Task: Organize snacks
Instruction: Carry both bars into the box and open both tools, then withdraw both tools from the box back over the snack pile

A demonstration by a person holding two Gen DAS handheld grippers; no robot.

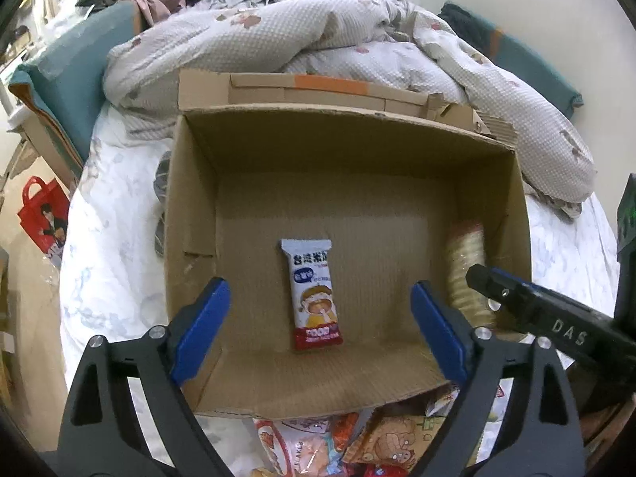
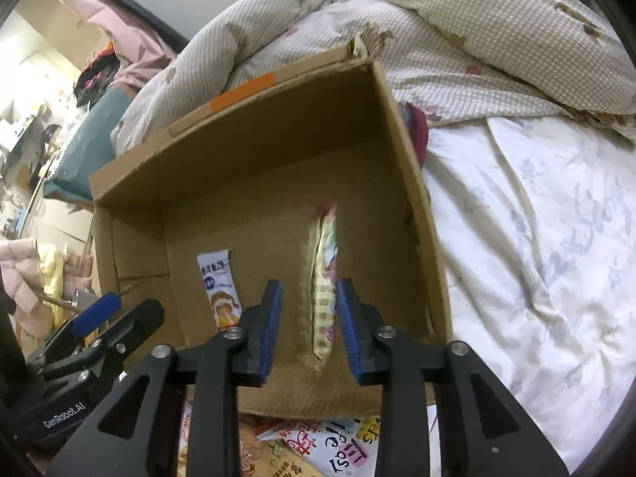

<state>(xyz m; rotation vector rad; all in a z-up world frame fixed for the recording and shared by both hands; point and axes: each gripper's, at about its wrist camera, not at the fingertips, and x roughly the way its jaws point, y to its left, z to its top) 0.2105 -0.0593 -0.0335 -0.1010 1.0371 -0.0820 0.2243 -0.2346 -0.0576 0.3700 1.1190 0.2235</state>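
Observation:
An open cardboard box [image 1: 190, 183] [image 2: 131, 214] lies on the bed. A blue-and-red snack bar [image 1: 314, 296] [image 2: 220, 288] lies flat on its floor. A clear-wrapped stack of crackers [image 1: 465, 270] [image 2: 324, 278] lies along the box's right side. My left gripper [image 1: 320, 332] is open and empty above the near part of the box, the bar between its pads. My right gripper [image 2: 310, 326] is open, its pads on either side of the cracker pack with a gap on both sides. Its black finger shows in the left wrist view [image 1: 501, 290].
A pile of loose snack packets [image 1: 357, 445] [image 2: 318, 445] lies just in front of the box. A rumpled quilt [image 1: 338, 35] is heaped behind the box. White bedsheet [image 2: 536, 258] spreads to the right. A red bag [image 1: 41, 218] stands on the floor at left.

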